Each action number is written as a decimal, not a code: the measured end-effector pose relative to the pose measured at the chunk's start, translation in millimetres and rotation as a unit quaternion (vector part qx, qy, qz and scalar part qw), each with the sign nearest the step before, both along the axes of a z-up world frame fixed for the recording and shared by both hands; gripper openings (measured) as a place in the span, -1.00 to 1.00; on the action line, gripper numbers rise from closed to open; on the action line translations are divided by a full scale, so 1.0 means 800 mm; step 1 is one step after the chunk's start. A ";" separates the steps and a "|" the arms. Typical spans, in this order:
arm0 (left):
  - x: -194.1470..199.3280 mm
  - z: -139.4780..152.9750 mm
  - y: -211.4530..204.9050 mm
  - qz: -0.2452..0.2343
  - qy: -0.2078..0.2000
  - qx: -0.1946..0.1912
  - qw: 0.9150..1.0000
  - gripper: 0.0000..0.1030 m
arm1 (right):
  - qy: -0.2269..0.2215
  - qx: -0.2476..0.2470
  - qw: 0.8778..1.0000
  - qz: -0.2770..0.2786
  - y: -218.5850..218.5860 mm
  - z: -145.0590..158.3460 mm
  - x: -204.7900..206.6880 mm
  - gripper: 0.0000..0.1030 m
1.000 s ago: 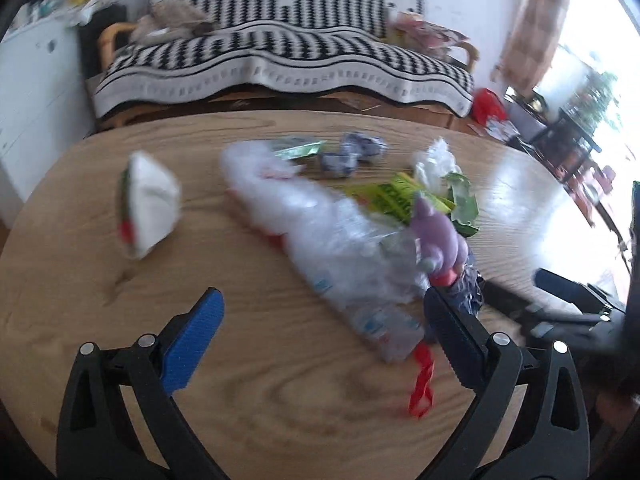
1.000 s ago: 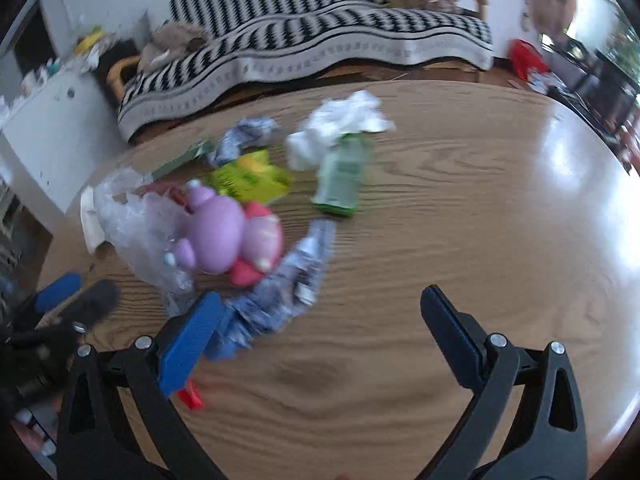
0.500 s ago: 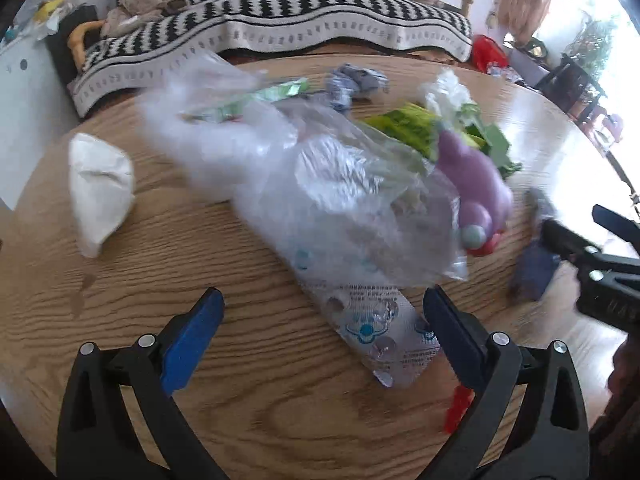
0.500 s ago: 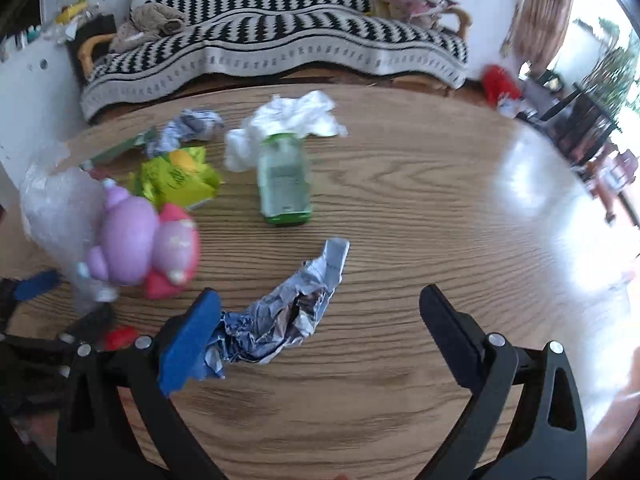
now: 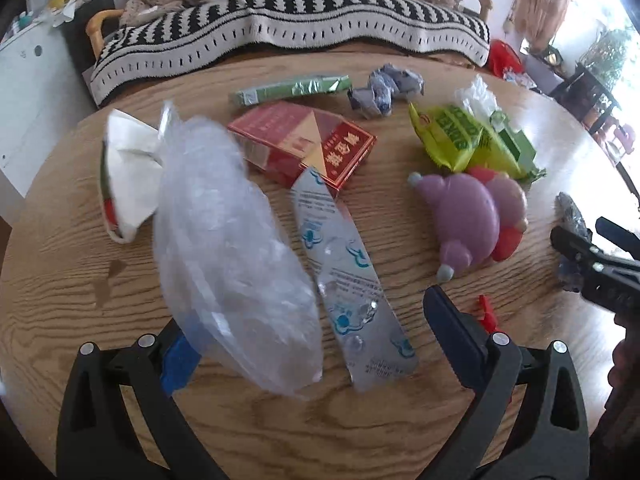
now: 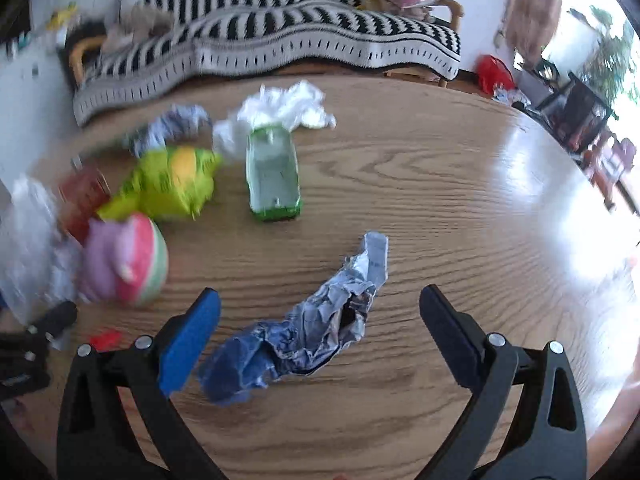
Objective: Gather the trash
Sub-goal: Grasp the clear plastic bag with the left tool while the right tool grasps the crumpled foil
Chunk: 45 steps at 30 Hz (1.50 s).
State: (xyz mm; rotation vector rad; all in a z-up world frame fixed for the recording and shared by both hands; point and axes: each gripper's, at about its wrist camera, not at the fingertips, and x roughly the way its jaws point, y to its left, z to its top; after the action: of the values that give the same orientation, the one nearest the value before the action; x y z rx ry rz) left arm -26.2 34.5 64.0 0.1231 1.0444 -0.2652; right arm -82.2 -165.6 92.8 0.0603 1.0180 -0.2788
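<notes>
Trash lies on a round wooden table. My left gripper is open; a clear plastic bag and a flat silver wrapper lie between its fingers. Behind them are a red box, a white tissue pack, a green stick wrapper, a yellow-green snack bag and a purple plush toy. My right gripper is open, with a crumpled blue-silver foil wrapper between its fingers. A green carton and white crumpled plastic lie beyond.
A striped sofa stands behind the table. A small red scrap lies by my left gripper's right finger. The right gripper shows at the right edge of the left wrist view. Dark furniture stands at the far right.
The left view has closed in over the plastic bag, which now lies flatter and uncovers the red box. The right gripper has moved so the foil wrapper sits between its fingers.
</notes>
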 end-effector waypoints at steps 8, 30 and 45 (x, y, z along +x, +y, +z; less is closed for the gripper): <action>-0.008 0.024 0.044 0.038 -0.027 -0.016 0.999 0.88 | 0.004 0.017 0.999 -0.035 -0.043 -0.008 -0.020 0.86; 0.035 0.000 0.073 0.074 0.003 -0.062 0.995 0.88 | -0.005 0.038 0.999 0.000 -0.044 -0.008 -0.036 0.89; 0.018 0.029 0.057 0.050 -0.080 -0.002 0.996 -0.89 | -0.100 0.112 0.989 0.000 -0.046 0.025 -0.056 -0.45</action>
State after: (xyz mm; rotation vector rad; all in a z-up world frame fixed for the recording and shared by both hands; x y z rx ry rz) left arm -11.9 80.0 87.6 0.0857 0.8874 -0.1642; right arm -126.7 -202.1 112.8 0.2862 0.8463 -0.1529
